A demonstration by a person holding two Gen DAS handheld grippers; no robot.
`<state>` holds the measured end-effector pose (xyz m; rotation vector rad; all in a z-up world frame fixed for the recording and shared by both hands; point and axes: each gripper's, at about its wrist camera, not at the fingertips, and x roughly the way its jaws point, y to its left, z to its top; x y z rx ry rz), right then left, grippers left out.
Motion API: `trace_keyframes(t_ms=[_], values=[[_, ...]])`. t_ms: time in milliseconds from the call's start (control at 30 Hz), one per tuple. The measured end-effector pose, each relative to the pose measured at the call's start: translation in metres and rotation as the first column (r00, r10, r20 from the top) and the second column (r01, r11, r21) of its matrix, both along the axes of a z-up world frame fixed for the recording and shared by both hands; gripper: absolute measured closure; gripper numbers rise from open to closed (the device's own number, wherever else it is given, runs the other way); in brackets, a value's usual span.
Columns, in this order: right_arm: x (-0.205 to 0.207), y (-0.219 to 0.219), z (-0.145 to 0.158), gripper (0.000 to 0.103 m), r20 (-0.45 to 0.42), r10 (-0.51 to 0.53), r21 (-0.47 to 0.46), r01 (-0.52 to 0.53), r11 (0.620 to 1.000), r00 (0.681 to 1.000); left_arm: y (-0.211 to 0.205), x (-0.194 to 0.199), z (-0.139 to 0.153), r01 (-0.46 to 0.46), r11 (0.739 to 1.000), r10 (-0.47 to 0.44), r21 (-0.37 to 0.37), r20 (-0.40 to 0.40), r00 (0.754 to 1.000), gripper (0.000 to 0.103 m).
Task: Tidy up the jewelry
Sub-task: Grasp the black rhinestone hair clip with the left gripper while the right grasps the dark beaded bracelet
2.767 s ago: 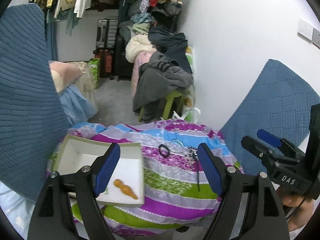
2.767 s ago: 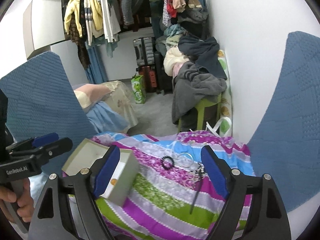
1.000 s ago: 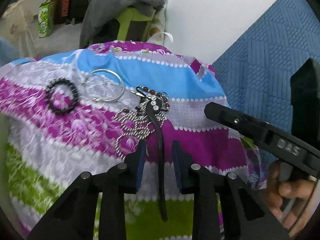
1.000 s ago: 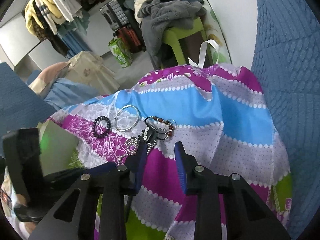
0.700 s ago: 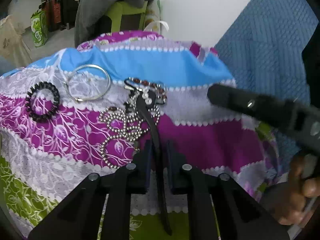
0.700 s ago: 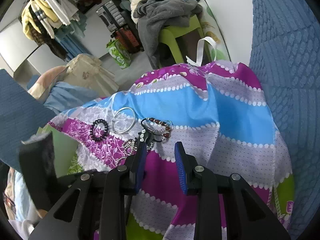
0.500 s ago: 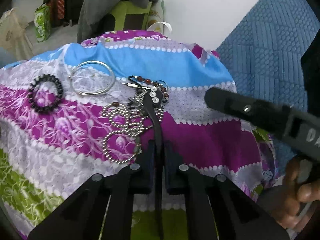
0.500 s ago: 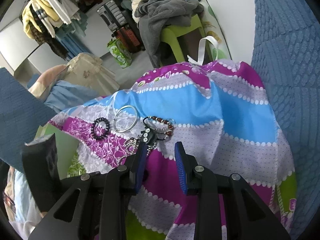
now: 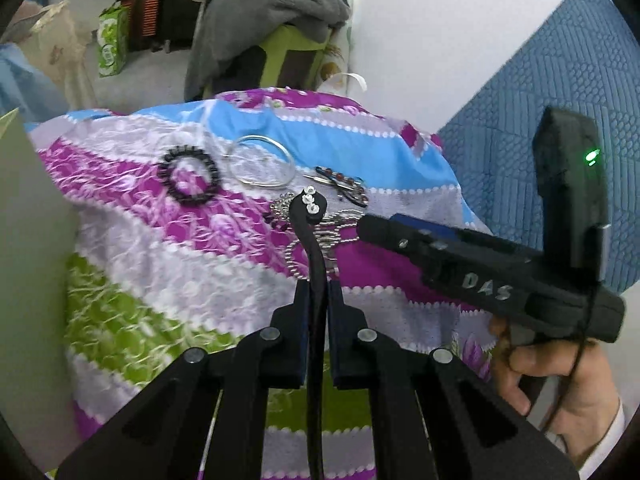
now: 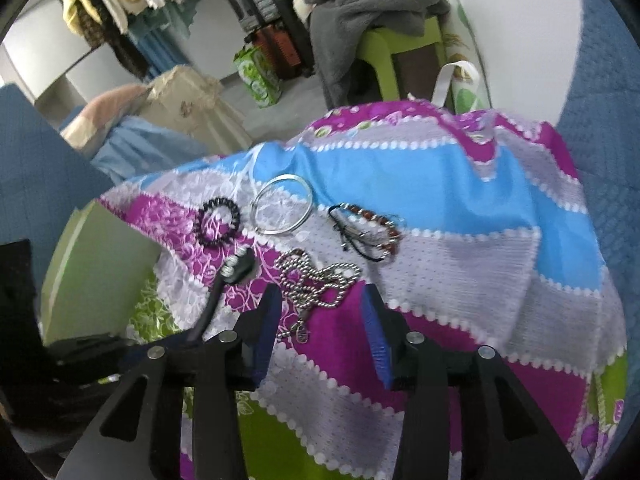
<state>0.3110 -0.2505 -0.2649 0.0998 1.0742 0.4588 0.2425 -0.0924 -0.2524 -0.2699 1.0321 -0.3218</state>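
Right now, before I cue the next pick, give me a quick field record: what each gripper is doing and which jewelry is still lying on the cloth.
left gripper: shut on the black strap, studded end lifted
right gripper: open, jaws just widened, empty, above the ball chain
on striped cloth: black bead bracelet, silver bangle, brown bead bracelet, ball chain
box: at the cloth's left, inside hidden

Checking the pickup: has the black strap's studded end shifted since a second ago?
Yes. The black strap, held by the left gripper, has swung left, off the ball chain, toward the black bead bracelet.
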Motion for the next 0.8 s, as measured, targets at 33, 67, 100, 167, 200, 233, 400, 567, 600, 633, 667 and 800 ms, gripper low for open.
trace_keyframes(t_ms=[33,67,100,167,200,233,400,567,600,633,667,800], values=[[0.000,0.003,-0.002,0.064,0.003,0.004,-0.019,-0.004,1.000,1.000,0.003,0.000,0.000,-0.006,1.000,0.006,0.001,0.002,1.000,0.095],[0.001,0.006,-0.003,0.064,0.007,0.011,-0.037,-0.010,0.999,1.000,0.007,-0.002,0.001,-0.012,1.000,0.012,0.005,0.001,1.000,0.095],[0.002,0.010,-0.005,0.064,0.013,0.019,-0.057,-0.018,0.998,1.000,0.009,0.000,0.000,-0.016,1.000,0.016,0.005,-0.002,1.000,0.095],[0.003,0.016,-0.007,0.064,0.030,0.030,-0.095,-0.027,0.995,0.999,0.015,0.000,0.000,-0.027,1.000,0.027,-0.006,-0.006,1.000,0.095],[0.004,0.021,-0.009,0.064,0.042,0.040,-0.126,-0.034,0.991,0.998,0.018,0.000,0.000,-0.030,1.000,0.030,-0.005,-0.006,1.000,0.095],[0.005,0.023,-0.011,0.064,0.045,0.044,-0.145,-0.037,0.989,0.998,0.020,0.000,0.000,-0.033,0.999,0.033,-0.001,-0.008,0.999,0.095],[0.010,0.036,-0.026,0.064,0.021,0.083,-0.198,-0.077,0.977,0.996,0.027,0.001,-0.001,-0.049,0.999,0.049,-0.002,-0.011,0.999,0.095],[0.002,0.050,-0.028,0.059,0.065,0.150,-0.262,-0.128,0.957,0.987,0.034,-0.002,-0.001,-0.061,0.998,0.061,0.004,-0.011,0.998,0.095],[0.001,0.051,-0.029,0.062,0.070,0.149,-0.260,-0.126,0.957,0.986,0.035,-0.002,-0.001,-0.062,0.998,0.062,0.006,-0.011,0.998,0.095],[0.001,0.050,-0.029,0.063,0.073,0.145,-0.259,-0.122,0.958,0.987,0.036,-0.003,-0.001,-0.061,0.998,0.061,0.013,-0.011,0.998,0.095],[0.000,0.051,-0.028,0.067,0.073,0.145,-0.257,-0.122,0.959,0.987,0.036,-0.004,-0.001,-0.061,0.998,0.061,0.019,-0.009,0.998,0.095],[-0.003,0.053,-0.027,0.092,0.073,0.133,-0.272,-0.108,0.956,0.988,0.041,-0.007,0.000,-0.067,0.998,0.068,0.019,-0.011,0.998,0.095]])
